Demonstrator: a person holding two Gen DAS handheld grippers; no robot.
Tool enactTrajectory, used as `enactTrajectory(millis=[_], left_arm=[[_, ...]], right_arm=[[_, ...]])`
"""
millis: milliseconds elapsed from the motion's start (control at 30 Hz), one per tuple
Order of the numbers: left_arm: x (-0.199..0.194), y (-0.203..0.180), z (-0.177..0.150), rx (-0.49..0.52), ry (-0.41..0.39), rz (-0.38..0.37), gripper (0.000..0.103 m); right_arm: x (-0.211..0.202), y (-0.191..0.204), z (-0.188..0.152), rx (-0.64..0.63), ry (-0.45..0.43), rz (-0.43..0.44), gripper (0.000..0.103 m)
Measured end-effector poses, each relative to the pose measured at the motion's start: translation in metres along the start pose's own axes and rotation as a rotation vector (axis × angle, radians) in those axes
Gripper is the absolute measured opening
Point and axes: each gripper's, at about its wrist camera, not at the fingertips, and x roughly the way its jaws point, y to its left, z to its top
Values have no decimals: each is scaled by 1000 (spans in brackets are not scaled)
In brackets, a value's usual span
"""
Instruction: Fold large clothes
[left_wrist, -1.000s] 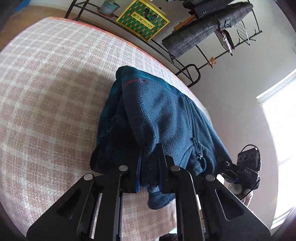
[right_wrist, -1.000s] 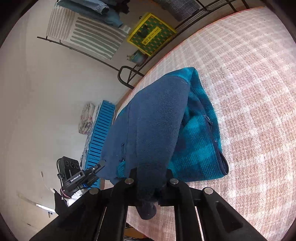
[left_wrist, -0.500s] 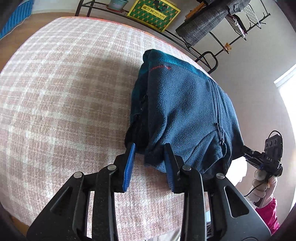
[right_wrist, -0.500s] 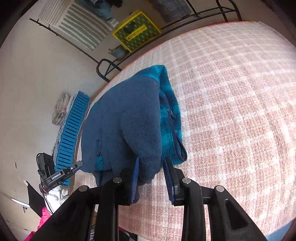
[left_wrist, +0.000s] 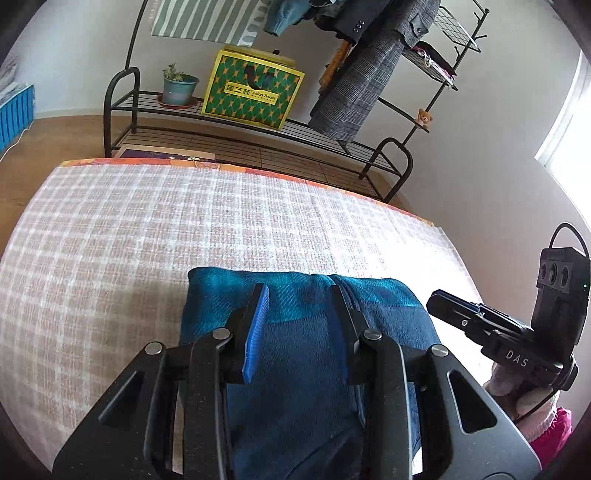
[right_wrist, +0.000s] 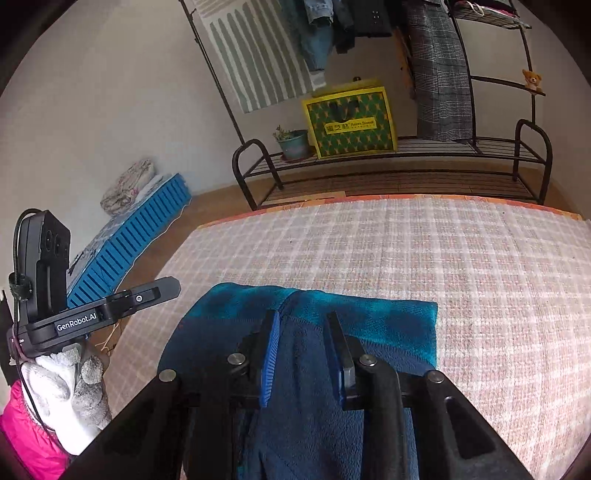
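A dark blue fleece jacket with a teal plaid lining lies folded in a compact bundle on the checked tablecloth. It also shows in the right wrist view. My left gripper is open and hovers over the bundle's left half, fingers apart with fleece between and below them. My right gripper is open too, over the bundle's right half. Each gripper shows in the other's view: the right one and the left one, side by side.
A black metal rack stands beyond the table's far edge with a green-yellow box, a potted plant and hanging clothes. A blue slatted crate lies on the floor at the left.
Both grippers let go of the fleece ends and opened. They swung from the bundle's sides to a level view along the table, now over the folded jacket.
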Motion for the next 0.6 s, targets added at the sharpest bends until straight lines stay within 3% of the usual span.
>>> enactTrajectory(millis=[133, 267, 333, 400, 500, 600], left_arm=[[54, 4, 1, -15, 93, 13, 31], [92, 28, -39, -15, 187, 21, 27], [90, 30, -57, 24, 115, -2, 27], [88, 24, -58, 56, 104, 15, 27], [74, 31, -46, -14, 120, -25, 27], [40, 47, -33, -43, 25, -6, 27]], right_arm=[[47, -8, -3, 12, 99, 4, 24], [71, -23, -37, 16, 182, 2, 18], [77, -28, -54, 0, 179, 13, 18], [76, -29, -50, 11, 190, 14, 18], [60, -28, -41, 22, 182, 27, 18], [34, -34, -36, 47, 141, 49, 18]])
